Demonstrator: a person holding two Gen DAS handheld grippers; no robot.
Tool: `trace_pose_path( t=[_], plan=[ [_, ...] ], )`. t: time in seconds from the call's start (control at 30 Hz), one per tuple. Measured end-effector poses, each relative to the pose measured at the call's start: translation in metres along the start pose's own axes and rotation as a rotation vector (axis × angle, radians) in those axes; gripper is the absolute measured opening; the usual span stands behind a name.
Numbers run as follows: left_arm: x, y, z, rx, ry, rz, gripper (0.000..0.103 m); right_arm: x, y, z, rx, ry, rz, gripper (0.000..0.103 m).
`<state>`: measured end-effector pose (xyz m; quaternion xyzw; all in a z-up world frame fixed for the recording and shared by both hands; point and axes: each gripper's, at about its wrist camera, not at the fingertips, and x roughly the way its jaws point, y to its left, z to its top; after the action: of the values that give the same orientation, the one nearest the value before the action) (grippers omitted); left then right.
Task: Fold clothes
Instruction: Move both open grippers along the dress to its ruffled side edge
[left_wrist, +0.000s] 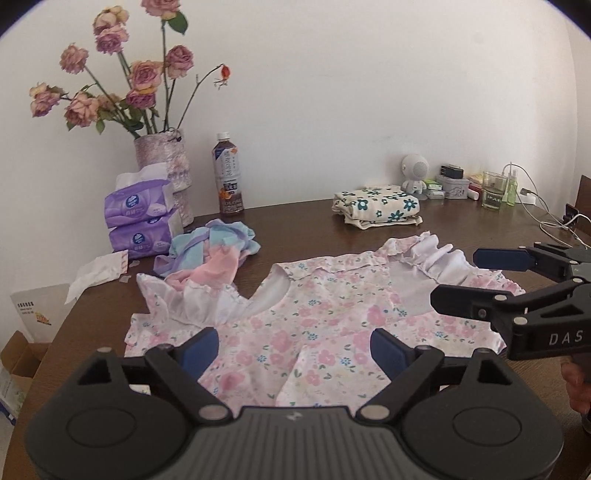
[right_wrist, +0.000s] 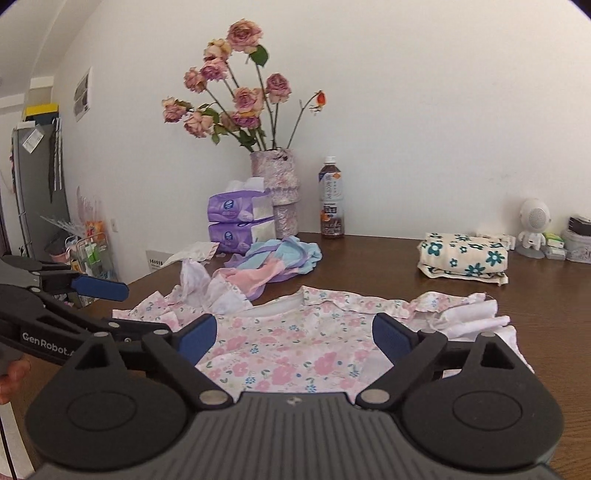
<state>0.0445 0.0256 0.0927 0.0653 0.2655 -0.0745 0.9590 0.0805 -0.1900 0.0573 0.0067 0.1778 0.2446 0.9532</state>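
A pink floral dress (left_wrist: 314, 325) (right_wrist: 288, 354) with white ruffled sleeves lies spread flat on the dark wooden table (left_wrist: 295, 229). My left gripper (left_wrist: 293, 347) hovers open over the dress's lower middle and holds nothing. My right gripper (right_wrist: 295, 336) is also open, above the dress near its neckline. In the left wrist view, the right gripper (left_wrist: 480, 280) reaches in over the right sleeve. In the right wrist view, the left gripper (right_wrist: 125, 306) shows at the left edge. A crumpled pastel garment (left_wrist: 210, 251) (right_wrist: 273, 266) lies behind the dress. A folded cream garment with teal flowers (left_wrist: 376, 208) (right_wrist: 463, 258) sits at the back.
A vase of dried roses (left_wrist: 164, 162), two purple tissue packs (left_wrist: 140, 221) and a tea bottle (left_wrist: 229, 177) stand along the back left. A white speaker figure (left_wrist: 415, 173), a glass (left_wrist: 493, 190) and cables (left_wrist: 546, 218) crowd the back right. The table edge drops off at left.
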Motion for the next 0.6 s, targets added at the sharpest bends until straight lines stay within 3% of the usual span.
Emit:
trace_pose_path(
  t=[0.3,0.6],
  plan=[
    [0.025,-0.033,0.029,-0.021,0.015,-0.035,0.089,-0.012,-0.053,-0.001,-0.008,0.031,-0.031,0.092],
    [0.055,-0.04,0.065,0.017,-0.019,-0.066,0.089,0.002,-0.086,0.027,-0.155,0.089,-0.045,0.084]
  ],
)
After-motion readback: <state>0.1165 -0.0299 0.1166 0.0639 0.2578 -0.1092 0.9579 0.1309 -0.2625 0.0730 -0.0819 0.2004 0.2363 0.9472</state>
